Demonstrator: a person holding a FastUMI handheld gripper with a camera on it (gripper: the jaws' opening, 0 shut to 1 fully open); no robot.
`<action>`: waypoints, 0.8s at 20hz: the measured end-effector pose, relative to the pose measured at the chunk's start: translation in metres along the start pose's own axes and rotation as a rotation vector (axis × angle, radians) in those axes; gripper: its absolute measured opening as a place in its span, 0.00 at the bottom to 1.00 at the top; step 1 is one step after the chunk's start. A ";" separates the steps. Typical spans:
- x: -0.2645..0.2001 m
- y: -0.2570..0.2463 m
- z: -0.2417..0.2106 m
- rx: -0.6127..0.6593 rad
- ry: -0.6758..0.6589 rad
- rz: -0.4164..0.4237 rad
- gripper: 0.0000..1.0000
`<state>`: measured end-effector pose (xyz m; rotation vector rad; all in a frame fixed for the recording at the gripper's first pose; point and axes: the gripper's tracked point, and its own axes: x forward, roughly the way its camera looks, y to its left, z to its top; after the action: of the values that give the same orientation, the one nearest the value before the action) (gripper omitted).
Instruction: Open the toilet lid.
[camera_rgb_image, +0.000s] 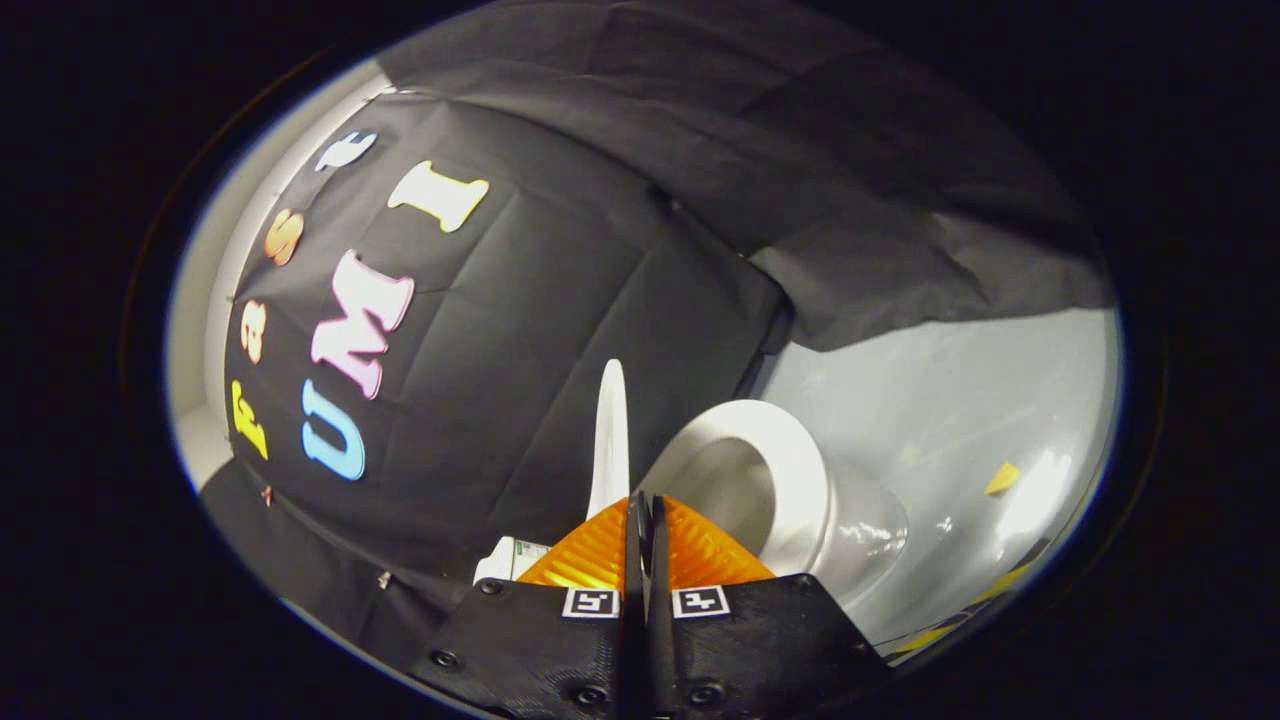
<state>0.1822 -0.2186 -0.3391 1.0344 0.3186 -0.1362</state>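
The white toilet lid stands raised off the seat and is seen edge-on, just beyond my left finger. Beside it lies the white seat ring, uncovered, with the hollow of the bowl inside it and the glossy outside of the bowl beyond. My gripper is shut, its two orange fingers pressed together with nothing between them. The fingertips sit right at the foot of the lid, near the hinge end of the seat. Whether they touch the lid cannot be told.
A black cloth wall hangs close behind the lid. The white top of the cistern peeks out beside my left finger. Shiny grey floor with yellow tape marks spreads past the bowl.
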 end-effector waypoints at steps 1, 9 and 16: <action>-0.003 0.016 0.001 -0.039 -0.002 0.010 0.05; -0.023 0.135 -0.024 -0.330 -0.026 0.062 0.05; -0.035 0.217 -0.063 -0.536 -0.040 0.124 0.05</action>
<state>0.1928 -0.0551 -0.1791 0.5175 0.2349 0.0406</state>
